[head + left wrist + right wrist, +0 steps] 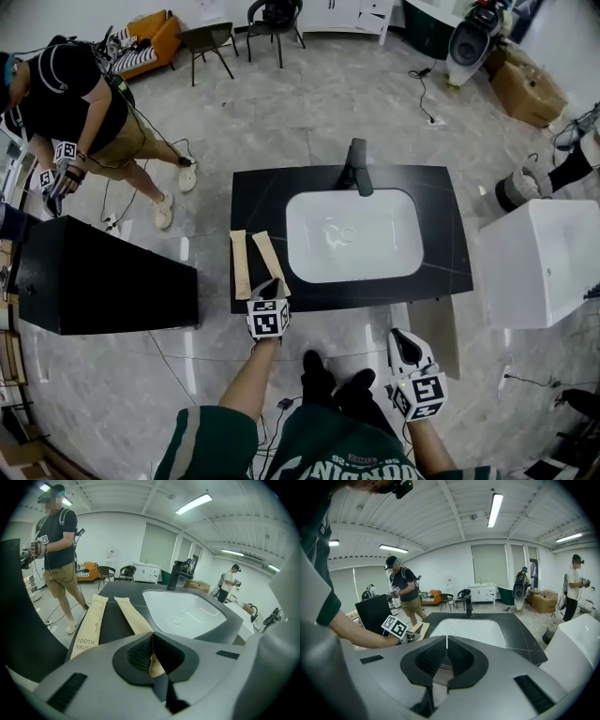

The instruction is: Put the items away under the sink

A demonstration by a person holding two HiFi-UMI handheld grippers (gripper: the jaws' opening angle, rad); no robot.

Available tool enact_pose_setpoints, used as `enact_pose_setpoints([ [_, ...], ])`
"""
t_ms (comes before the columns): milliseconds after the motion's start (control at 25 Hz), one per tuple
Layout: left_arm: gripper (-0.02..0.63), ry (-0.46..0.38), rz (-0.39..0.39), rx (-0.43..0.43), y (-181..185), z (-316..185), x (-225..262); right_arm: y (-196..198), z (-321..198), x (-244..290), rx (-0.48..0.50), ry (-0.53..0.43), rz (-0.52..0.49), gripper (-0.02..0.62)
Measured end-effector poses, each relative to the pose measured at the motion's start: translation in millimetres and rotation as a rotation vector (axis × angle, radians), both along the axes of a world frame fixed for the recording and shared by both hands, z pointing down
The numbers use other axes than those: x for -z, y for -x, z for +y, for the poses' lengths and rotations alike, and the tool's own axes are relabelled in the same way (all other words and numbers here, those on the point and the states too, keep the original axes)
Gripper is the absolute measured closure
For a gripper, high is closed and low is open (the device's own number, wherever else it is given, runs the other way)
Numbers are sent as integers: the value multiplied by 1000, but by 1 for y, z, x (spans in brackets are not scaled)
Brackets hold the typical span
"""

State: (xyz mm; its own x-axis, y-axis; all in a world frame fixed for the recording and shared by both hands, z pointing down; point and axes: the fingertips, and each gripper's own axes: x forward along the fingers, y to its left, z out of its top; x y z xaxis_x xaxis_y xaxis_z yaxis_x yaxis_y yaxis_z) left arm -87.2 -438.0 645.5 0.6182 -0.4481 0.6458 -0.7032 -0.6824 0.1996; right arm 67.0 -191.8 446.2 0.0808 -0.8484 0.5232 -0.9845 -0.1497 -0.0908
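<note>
Two tan paper toothbrush packets lie side by side on the black countertop [441, 225], left of the white sink basin [354, 234]. My left gripper [272, 285] is at the counter's front edge, shut on the near end of the right packet [269, 258]. In the left gripper view that packet [133, 616] runs away from the jaws, its end pinched in the left gripper [152, 644]. The left packet [91, 620] lies free beside it. My right gripper [404, 341] hangs in front of the counter, below its edge; in its own view the right gripper [446, 641] is shut, with nothing in it.
A black faucet [356, 169] stands behind the basin. A black cabinet [94, 281] stands to the left and a white unit [544, 262] to the right. A person [84, 112] holding grippers stands at the far left. Cables lie on the floor.
</note>
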Motion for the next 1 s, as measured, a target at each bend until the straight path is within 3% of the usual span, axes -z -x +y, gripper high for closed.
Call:
enact_pose_setpoints([
  [200, 592, -34, 28, -30, -3, 21, 23, 3, 9, 2, 6, -25, -7, 552],
  [440, 594, -55, 69, -48, -26, 83, 50, -15, 49, 11, 24, -73, -3, 552],
  [760, 594, -86, 90, -103, -48, 194, 79, -26, 126, 26, 55, -135, -8, 552],
  [1000, 594, -54, 129, -115, -69, 296, 88, -29, 195, 34, 95, -174, 1, 552],
])
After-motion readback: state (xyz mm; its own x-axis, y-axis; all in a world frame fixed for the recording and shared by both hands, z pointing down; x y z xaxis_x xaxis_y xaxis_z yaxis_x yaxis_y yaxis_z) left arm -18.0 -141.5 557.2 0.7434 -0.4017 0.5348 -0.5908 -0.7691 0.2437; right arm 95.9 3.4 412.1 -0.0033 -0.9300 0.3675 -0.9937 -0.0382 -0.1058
